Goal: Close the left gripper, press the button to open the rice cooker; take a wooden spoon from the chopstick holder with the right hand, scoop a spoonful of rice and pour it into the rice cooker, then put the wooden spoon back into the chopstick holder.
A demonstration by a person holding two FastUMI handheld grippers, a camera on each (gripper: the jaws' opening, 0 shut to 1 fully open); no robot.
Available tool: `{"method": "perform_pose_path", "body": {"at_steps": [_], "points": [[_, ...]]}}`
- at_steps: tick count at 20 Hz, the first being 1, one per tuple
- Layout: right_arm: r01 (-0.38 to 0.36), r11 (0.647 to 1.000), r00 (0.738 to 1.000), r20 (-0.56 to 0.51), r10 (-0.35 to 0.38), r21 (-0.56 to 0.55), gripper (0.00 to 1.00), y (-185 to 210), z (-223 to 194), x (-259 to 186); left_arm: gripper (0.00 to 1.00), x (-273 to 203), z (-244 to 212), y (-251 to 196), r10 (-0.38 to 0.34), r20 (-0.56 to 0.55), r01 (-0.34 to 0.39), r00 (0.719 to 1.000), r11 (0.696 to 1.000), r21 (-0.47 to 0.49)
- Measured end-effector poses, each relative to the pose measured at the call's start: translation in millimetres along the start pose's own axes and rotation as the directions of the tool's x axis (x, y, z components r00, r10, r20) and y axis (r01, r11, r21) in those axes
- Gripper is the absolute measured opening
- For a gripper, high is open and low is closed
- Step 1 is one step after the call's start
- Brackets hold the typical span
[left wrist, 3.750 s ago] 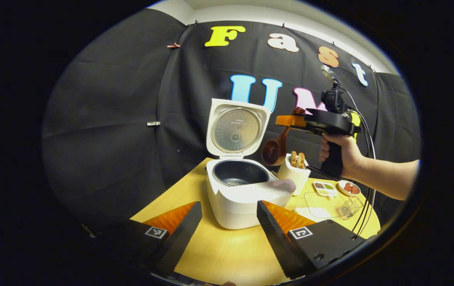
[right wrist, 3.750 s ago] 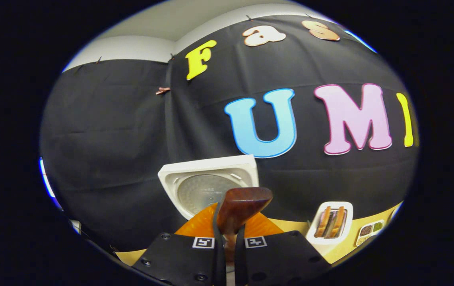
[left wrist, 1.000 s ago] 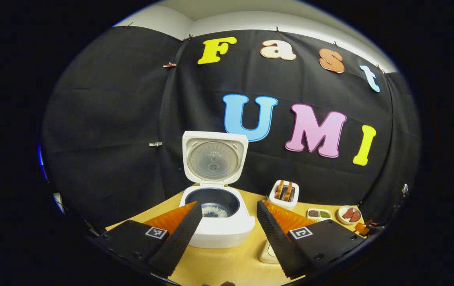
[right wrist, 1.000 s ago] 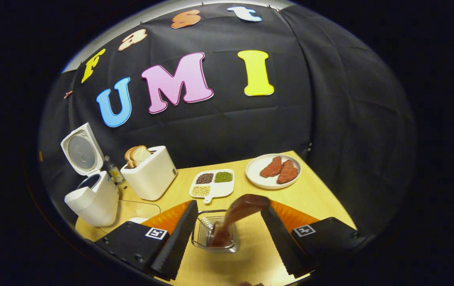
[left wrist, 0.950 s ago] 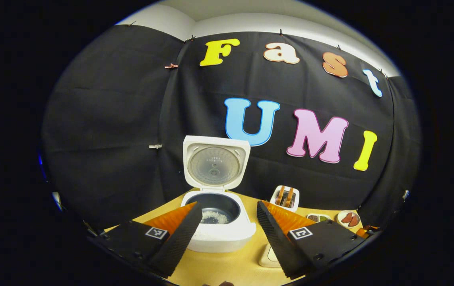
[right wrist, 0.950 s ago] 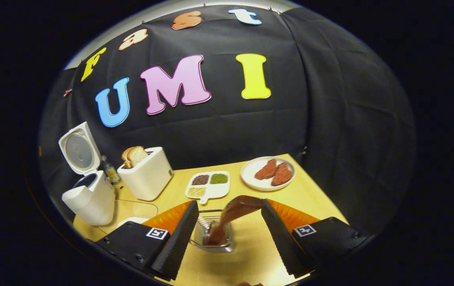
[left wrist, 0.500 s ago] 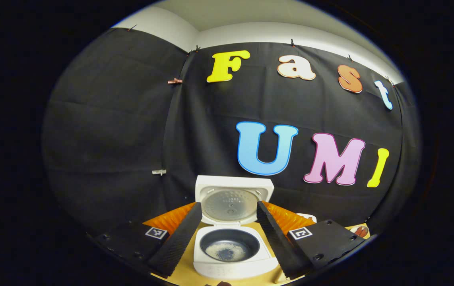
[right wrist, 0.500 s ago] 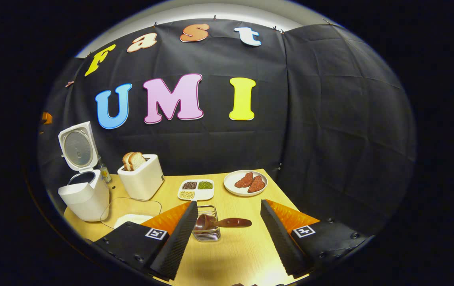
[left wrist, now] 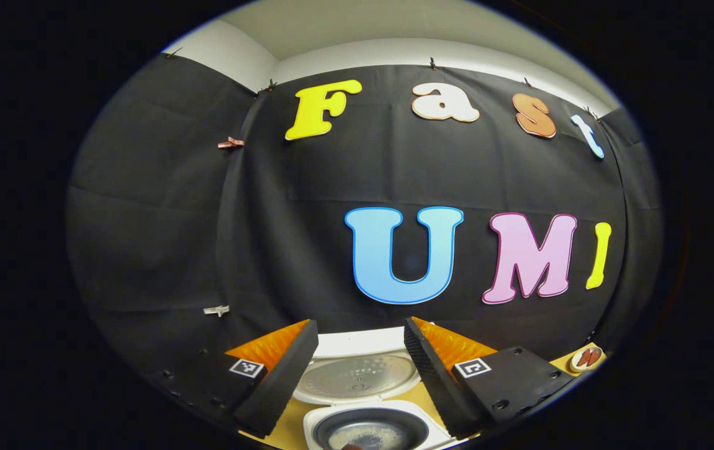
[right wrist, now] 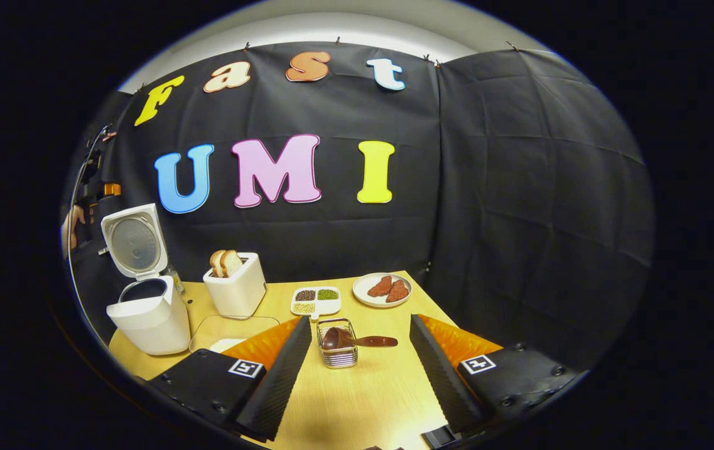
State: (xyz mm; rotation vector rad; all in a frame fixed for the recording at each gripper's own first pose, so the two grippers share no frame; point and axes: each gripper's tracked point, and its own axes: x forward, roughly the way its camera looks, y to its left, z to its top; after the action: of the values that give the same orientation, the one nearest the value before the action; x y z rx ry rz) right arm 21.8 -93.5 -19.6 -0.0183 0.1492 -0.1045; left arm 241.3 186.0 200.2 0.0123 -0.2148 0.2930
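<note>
Right gripper (right wrist: 360,369) stands with its jaws wide apart and empty, drawn back above the table (right wrist: 363,406). Between its fingers, farther off, the spoon (right wrist: 357,340) lies across the top of the wire holder (right wrist: 338,353), bowl over the basket and handle jutting out to the right, roughly level rather than upright. Left gripper (left wrist: 360,375) is likewise spread open and holds nothing; it hovers over the cooker (left wrist: 369,425), whose lid (left wrist: 357,378) is raised and whose dark pot shows a pale layer of rice (left wrist: 369,431) on its bottom. In the right gripper view the cooker (right wrist: 147,319) stands at the far left of the table, lid up, with the toaster (right wrist: 235,284) beside it, then a divided dish (right wrist: 315,301) and a plate (right wrist: 382,290) farther right; a clear tray (right wrist: 226,334) holding a pale heap lies in front of the toaster.

Progress, as judged from this layout: the lid is open, rice is in the pot, and the spoon is released at the holder, so every named step appears done. Only doubt: the spoon rests on the holder's rim rather than standing inside it, which may or may not count as put back.
</note>
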Motion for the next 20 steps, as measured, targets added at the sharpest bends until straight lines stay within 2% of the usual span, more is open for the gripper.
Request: {"method": "perform_pose_path", "body": {"at_steps": [2, 5, 8, 10, 11, 14, 15, 20], "points": [[0.008, 1.000, 1.000, -0.005, -0.008, -0.004, 0.99, 8, 2, -10, 0.95, 25, 0, 4, -0.006, 0.008, 0.006, 1.000, 1.000, -0.016], [0.009, 1.000, 1.000, -0.012, -0.009, -0.019, 0.98, 21, 2, -23, 0.94, 58, -9, 13, -0.003, -0.010, 0.004, 1.000, 1.000, 0.019], [0.009, 1.000, 1.000, -0.019, -0.009, -0.030, 0.99, 31, -2, -33, 0.94, 77, -36, 7, -0.040, -0.084, 0.040, 0.996, 0.999, -0.002], [0.008, 1.000, 1.000, -0.019, -0.009, -0.025, 0.98, 34, -4, -39, 0.95, 82, -59, 12, -0.008, -0.163, 0.009, 0.987, 1.000, 0.007], [0.007, 1.000, 1.000, -0.019, -0.008, -0.022, 0.99, 35, -5, -40, 0.99, 80, -61, 13, 0.007, -0.179, -0.001, 0.984, 0.999, 0.035], [-0.011, 1.000, 0.999, -0.035, 0.011, -0.012, 0.99, 38, -11, -41, 0.96, 76, -62, 5, 0.031, -0.209, -0.012, 0.977, 0.996, 0.092], [-0.019, 1.000, 0.999, -0.037, 0.019, -0.006, 0.99, 39, -11, -40, 0.99, 73, -62, 3, 0.039, -0.220, -0.017, 0.975, 0.995, 0.098], [-0.059, 0.998, 0.998, -0.002, 0.059, 0.028, 0.99, 36, -3, -37, 0.99, 44, -67, -5, 0.060, -0.287, -0.037, 0.956, 0.996, 0.084]]}}
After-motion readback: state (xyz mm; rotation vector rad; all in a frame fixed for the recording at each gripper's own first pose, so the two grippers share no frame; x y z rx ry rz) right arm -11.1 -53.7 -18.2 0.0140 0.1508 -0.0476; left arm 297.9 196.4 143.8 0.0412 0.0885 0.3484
